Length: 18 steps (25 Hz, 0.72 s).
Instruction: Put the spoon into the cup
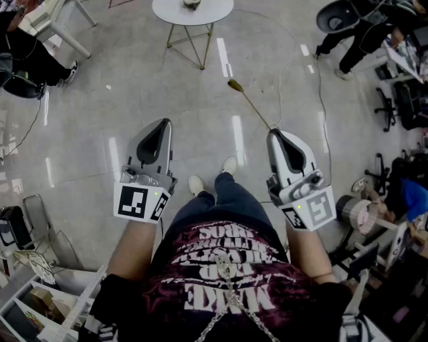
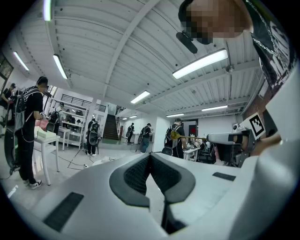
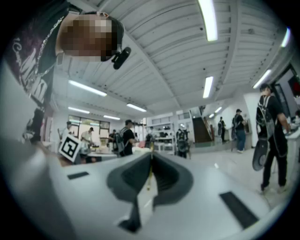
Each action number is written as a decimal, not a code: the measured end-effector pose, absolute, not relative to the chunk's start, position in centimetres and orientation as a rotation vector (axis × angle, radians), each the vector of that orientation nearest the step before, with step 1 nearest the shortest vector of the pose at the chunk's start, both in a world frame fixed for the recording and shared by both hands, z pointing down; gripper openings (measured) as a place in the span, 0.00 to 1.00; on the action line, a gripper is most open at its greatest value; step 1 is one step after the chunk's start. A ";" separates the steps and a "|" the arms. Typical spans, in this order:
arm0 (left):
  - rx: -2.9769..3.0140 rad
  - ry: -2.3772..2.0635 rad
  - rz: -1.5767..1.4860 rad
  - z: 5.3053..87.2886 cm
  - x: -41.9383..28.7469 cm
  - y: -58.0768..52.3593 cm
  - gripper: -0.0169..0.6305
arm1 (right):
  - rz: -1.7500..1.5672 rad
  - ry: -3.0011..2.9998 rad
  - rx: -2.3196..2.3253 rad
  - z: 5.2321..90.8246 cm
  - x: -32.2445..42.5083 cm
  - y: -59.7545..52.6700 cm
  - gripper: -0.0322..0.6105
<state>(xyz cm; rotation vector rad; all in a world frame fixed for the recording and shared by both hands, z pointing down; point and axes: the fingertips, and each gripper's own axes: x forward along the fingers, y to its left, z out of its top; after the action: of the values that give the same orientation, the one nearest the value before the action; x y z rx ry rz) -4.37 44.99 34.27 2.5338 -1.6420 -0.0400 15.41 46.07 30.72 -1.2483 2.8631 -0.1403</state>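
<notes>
- Closest to the head camera is the person's dark printed shirt [image 1: 227, 280]. Both forearms reach out from it, and both tongs are held level over the floor.
- Right tongs [image 1: 273, 131] are clamped on the spoon [image 1: 249, 101]. The handle end is pinched at their tip. The long axis runs on ahead of them and slants toward the left tongs' side, with the bowl at the far end.
- Left tongs [image 1: 160, 123] have their jaws pressed together with nothing between them. They sit alongside the right pair, well apart from the spoon.
- Ahead of both tips, well beyond the spoon's bowl, stands a round white table [image 1: 164, 15] with a small dark item [image 1: 192, 3] on top. It is likely the cup, though too small to tell. It lies roughly between the lines of the two pairs, so I judge the right hand, already loaded, is the one to bring the spoon forward.
- Only the head view gives that table and the spoon's whole length.
- In the right gripper view, just a thin yellow sliver of handle shows between the closed jaws.
- From the left gripper view, the golden bowl is seen side-on, off to the right of those tongs. I can make out a cup in neither gripper view.
</notes>
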 end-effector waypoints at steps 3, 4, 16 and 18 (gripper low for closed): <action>2.514 -1.614 -0.068 34.8 -3.7 44.3 0.07 | -0.146 2.868 -1.247 31.4 15.8 45.2 0.11; 2.504 -1.597 -0.079 35.0 -3.5 44.0 0.07 | -0.148 2.872 -1.245 31.6 15.9 44.9 0.11; 2.494 -1.594 -0.073 34.6 1.2 37.6 0.07 | -0.225 2.882 -1.087 31.8 18.8 39.5 0.11; 2.506 -1.611 -0.064 34.2 2.4 36.4 0.07 | -0.215 2.883 -1.078 31.8 19.8 37.9 0.11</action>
<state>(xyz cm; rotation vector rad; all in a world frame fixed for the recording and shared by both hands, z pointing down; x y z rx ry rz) 2.43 36.35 34.16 2.5061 -1.6113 -0.0637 19.84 37.86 31.80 -1.0782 2.8828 -0.2154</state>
